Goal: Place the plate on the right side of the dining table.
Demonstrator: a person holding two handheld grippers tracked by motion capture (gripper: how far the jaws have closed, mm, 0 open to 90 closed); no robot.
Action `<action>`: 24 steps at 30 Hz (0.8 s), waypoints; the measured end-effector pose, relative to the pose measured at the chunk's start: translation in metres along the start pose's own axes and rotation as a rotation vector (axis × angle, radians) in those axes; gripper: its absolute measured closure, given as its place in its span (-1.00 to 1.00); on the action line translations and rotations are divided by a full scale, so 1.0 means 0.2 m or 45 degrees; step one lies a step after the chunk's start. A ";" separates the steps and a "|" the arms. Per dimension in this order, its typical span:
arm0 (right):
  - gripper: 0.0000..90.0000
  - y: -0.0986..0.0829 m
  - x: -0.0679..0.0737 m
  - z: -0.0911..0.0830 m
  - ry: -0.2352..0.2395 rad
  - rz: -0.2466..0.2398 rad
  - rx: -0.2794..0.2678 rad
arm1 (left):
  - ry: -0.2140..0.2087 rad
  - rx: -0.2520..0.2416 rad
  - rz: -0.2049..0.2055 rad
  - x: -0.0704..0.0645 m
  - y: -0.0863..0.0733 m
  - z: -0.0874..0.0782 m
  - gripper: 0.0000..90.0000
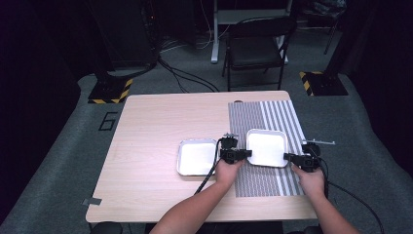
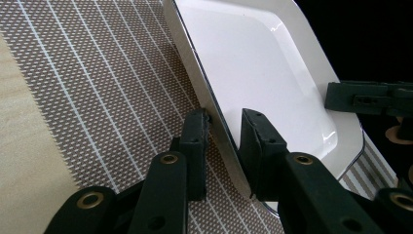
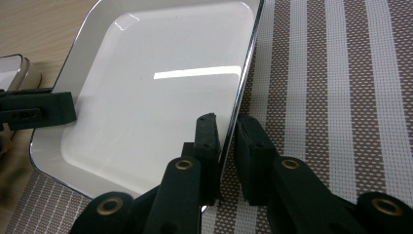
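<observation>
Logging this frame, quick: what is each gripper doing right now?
Left gripper: jaws astride the left rim of the white tray, a gap showing; grip cannot be told.
Right gripper: astride the tray's right rim; grip cannot be told.

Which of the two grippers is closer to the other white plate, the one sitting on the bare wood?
Left. The left gripper sits between the two plates, just right of the plate on the wood. The right gripper is beyond the far side of the plate on the striped mat.

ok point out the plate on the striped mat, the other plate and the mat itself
plate on the mat [image 1: 267, 147], high view, its flat white middle
other plate [image 1: 197, 157], high view, its centre, on bare wood
striped mat [image 1: 253, 117], high view, its far grey part
</observation>
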State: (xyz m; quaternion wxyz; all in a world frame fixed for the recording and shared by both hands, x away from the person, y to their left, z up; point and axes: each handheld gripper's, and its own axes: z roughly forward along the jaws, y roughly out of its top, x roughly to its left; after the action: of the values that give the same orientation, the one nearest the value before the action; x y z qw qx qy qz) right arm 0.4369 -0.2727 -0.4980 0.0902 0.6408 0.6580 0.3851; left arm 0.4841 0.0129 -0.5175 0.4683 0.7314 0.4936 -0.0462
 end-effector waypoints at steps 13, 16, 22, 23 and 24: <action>0.80 0.05 -0.04 0.05 -0.026 0.036 -0.002 | 0.015 0.023 -0.006 0.01 0.00 0.06 0.57; 0.80 0.05 -0.05 0.05 -0.036 0.034 0.000 | 0.014 0.027 -0.007 0.01 0.01 0.07 0.57; 0.80 0.06 -0.06 0.07 -0.043 0.022 -0.003 | 0.015 0.026 -0.016 0.01 0.00 0.07 0.57; 0.80 0.06 -0.05 0.07 -0.043 0.029 0.000 | 0.014 0.024 -0.018 0.01 0.00 0.08 0.57; 0.80 0.06 -0.05 0.07 -0.044 0.044 0.008 | 0.013 0.024 -0.020 0.01 0.00 0.08 0.56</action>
State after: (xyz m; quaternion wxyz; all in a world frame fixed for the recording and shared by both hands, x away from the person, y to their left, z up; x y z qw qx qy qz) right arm 0.4561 -0.2781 -0.5041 0.0930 0.6589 0.6463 0.3734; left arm 0.4913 0.0029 -0.5265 0.4585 0.7321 0.5012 -0.0509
